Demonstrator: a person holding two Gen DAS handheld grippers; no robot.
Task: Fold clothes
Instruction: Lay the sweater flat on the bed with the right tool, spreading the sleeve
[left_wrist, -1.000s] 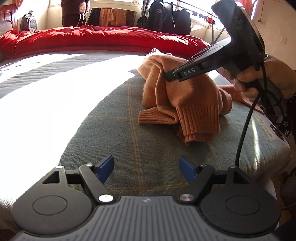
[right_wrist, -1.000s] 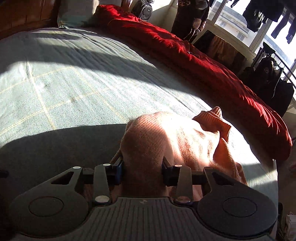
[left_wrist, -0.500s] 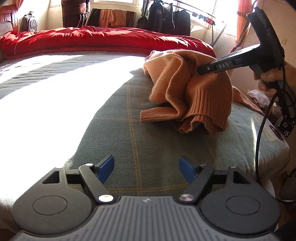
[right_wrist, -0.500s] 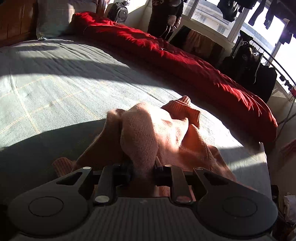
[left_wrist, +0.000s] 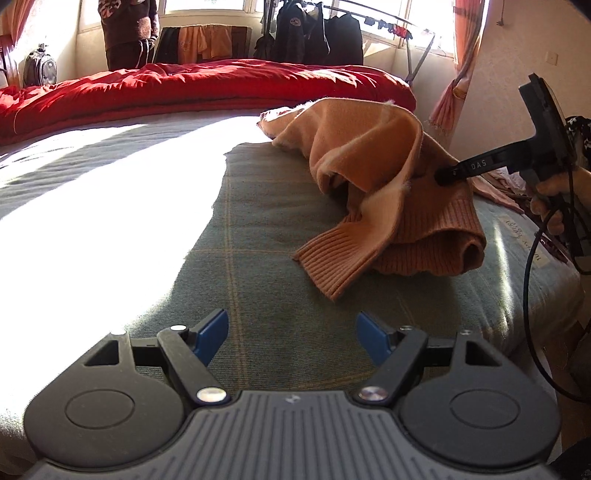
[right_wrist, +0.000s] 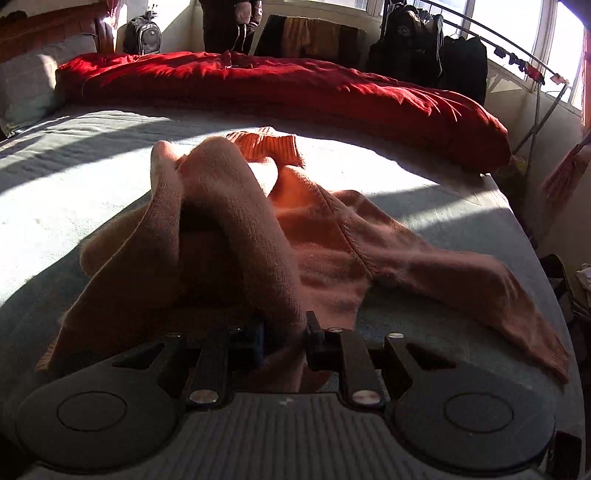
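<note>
Right claw (right_wrist: 284, 338) clamped on sweater (right_wrist: 236, 236), has dragged it sideways, sleeve now spread; left claw (left_wrist: 291, 334) wide, empty; fold barely begun.

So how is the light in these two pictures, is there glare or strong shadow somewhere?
Left wrist view: sunlight burns the bed cover out to white on the left, while the orange sweater stays readable. Right wrist view: a bright sun patch lies behind the sweater, and the right tongs sit in deep shadow. Both views bend straight lines, fisheye style.
</note>
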